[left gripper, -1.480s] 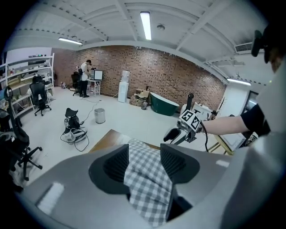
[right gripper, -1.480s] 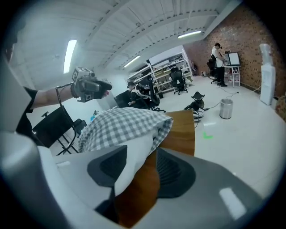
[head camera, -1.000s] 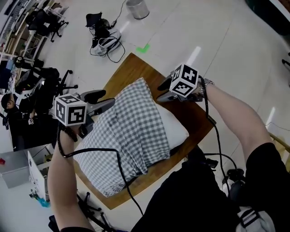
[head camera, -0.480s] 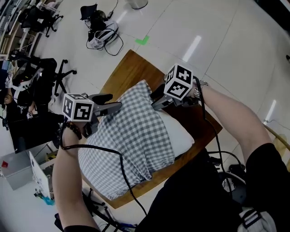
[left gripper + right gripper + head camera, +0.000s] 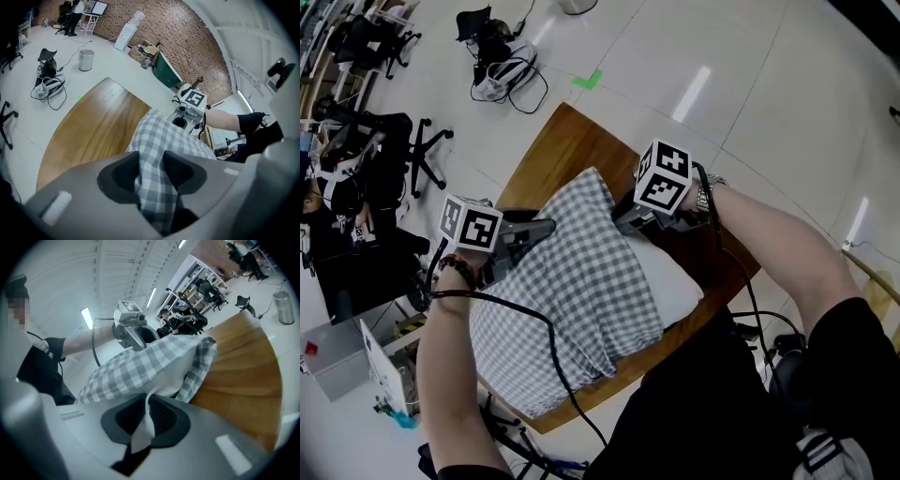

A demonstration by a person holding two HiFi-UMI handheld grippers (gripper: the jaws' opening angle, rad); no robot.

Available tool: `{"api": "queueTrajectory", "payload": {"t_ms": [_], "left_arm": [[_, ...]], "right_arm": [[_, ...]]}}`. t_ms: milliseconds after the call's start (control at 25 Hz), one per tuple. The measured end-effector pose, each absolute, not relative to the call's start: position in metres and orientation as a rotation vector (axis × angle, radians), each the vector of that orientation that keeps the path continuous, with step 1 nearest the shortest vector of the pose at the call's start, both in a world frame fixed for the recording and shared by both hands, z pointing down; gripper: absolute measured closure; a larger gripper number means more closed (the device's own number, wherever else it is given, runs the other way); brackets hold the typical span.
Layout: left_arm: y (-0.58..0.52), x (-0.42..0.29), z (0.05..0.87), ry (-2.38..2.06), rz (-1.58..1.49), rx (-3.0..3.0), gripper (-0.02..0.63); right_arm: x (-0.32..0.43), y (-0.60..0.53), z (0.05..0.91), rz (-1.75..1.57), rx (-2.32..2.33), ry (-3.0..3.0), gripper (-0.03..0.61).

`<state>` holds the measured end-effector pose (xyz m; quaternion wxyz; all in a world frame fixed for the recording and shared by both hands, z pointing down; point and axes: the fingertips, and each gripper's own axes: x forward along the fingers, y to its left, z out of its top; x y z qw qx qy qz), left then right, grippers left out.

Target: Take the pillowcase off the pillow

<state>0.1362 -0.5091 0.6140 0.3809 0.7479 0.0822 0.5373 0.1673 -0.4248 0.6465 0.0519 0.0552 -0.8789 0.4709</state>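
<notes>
- My left gripper (image 5: 151,171) is closing its jaws on a fold of checked pillowcase (image 5: 572,281).
- My right gripper (image 5: 146,416) is closing on the pillow (image 5: 670,281), at its white corner.
- I should pinch one layer each and pull apart steadily.
- On the table (image 5: 562,141), the pillow's long axis runs from far to near-left, with bare white showing on my right.

I've got bare worktop (image 5: 561,148) only at the far corner and in a strip along the right edge, since the pillow (image 5: 673,279) fills the middle with a cable (image 5: 549,330) draped across its near end, and a chair (image 5: 422,148) crowds the floor on the left.
</notes>
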Motion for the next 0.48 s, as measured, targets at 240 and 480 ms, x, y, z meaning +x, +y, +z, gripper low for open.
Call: {"api": "queueTrajectory", "payload": {"t_ms": [240, 480], "left_arm": [[-0.525, 0.142, 0.583, 0.17, 1.314, 1.983, 0.534], [-0.499, 0.109, 0.522, 0.087, 1.299, 2.076, 0.592]], "right_arm": [[0.196, -0.423, 0.623, 1.38, 0.33, -2.722, 0.566], [0.184, -0.384, 0.554, 1.164, 0.502, -2.725, 0.569]]}}
